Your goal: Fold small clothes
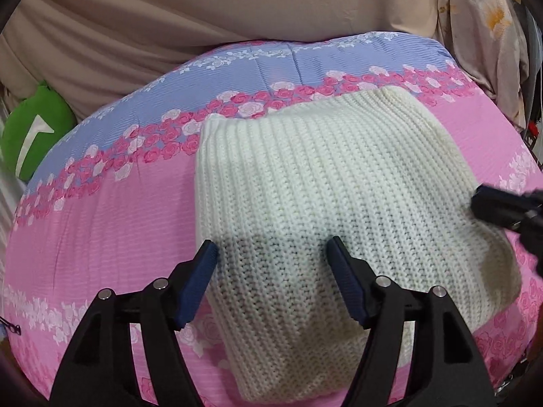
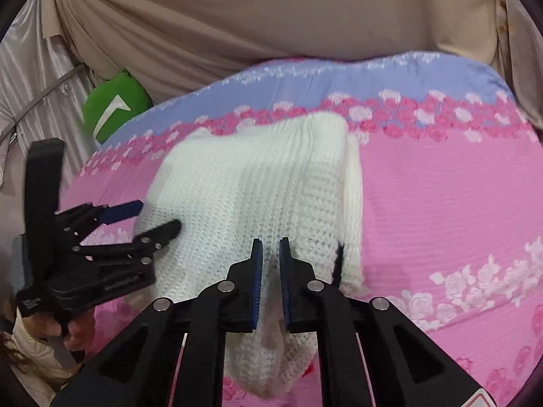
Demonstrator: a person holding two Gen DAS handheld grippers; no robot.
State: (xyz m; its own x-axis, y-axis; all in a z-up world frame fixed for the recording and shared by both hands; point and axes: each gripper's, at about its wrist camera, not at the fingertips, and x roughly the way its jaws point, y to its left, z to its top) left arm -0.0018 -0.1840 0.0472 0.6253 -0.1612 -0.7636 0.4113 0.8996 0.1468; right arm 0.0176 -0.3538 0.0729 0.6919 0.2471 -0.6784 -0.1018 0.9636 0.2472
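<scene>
A white knitted garment (image 1: 305, 186) lies folded on the pink and blue flowered bedspread (image 1: 101, 220). My left gripper (image 1: 271, 251) is open, its blue-padded jaws spread over the garment's near left part and holding nothing. It also shows in the right wrist view (image 2: 159, 217), open at the garment's left edge. My right gripper (image 2: 270, 247) hangs over the near edge of the garment (image 2: 258, 186) with its jaws close together and white knit fabric between them. Its black tip shows at the right in the left wrist view (image 1: 488, 203).
A beige draped cloth (image 1: 203, 17) hangs behind the bed. A green cushion (image 2: 115, 112) sits at the far left edge of the bed. A flowered fabric (image 1: 482, 34) hangs at the far right. A grey pleated curtain (image 2: 30, 84) stands on the left.
</scene>
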